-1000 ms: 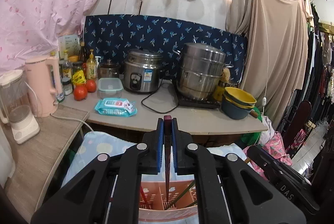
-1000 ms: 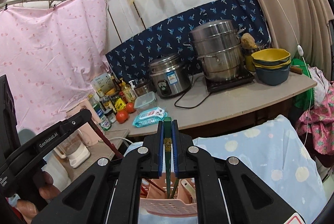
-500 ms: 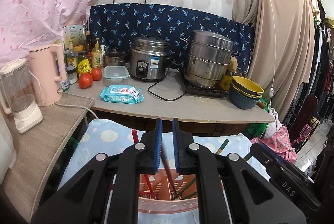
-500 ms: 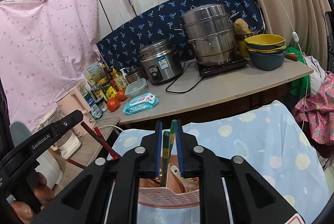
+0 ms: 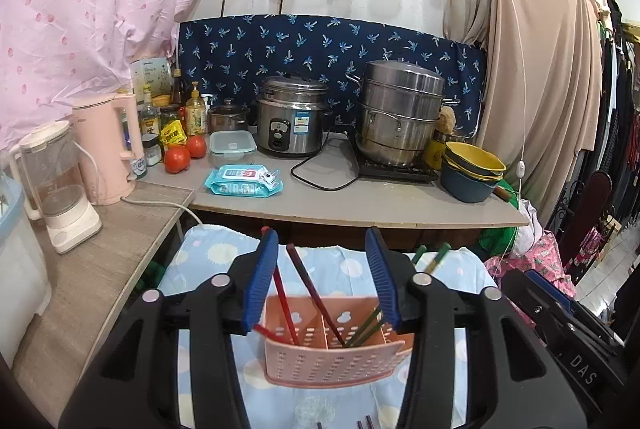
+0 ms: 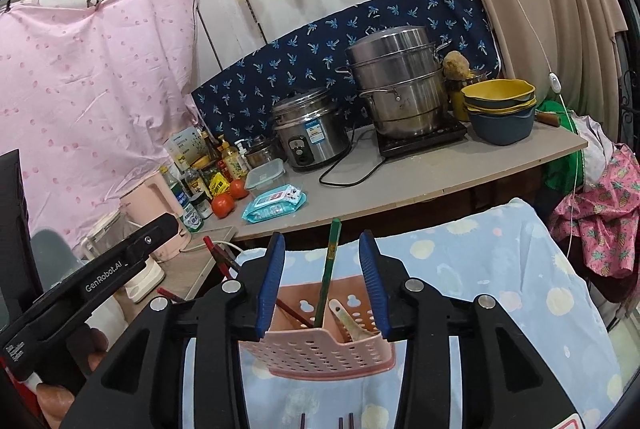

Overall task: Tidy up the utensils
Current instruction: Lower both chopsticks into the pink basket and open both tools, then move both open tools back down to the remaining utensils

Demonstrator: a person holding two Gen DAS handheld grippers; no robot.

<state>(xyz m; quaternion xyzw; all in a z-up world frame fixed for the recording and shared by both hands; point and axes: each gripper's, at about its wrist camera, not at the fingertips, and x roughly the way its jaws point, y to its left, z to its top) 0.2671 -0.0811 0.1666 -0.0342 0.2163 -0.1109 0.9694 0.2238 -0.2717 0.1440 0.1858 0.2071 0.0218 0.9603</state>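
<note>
Closest in, both grippers have ribbed blue pads on chunky black arms, angled slightly down over a pink perforated plastic caddy (image 5: 332,357) sitting on the blue spotted cloth (image 6: 520,269). Left gripper (image 5: 326,277) jaws are opening, nothing pinched; the dark red chopsticks (image 5: 316,297) lean in the caddy between the pads. Right gripper (image 6: 322,277) is opening too, and the green chopstick (image 6: 328,269) stands free in its compartment beside a pale spoon (image 6: 352,321). A second ago each was clamped on its stick. Behind: grey counter (image 5: 360,201), steel cooker (image 5: 292,121).
</note>
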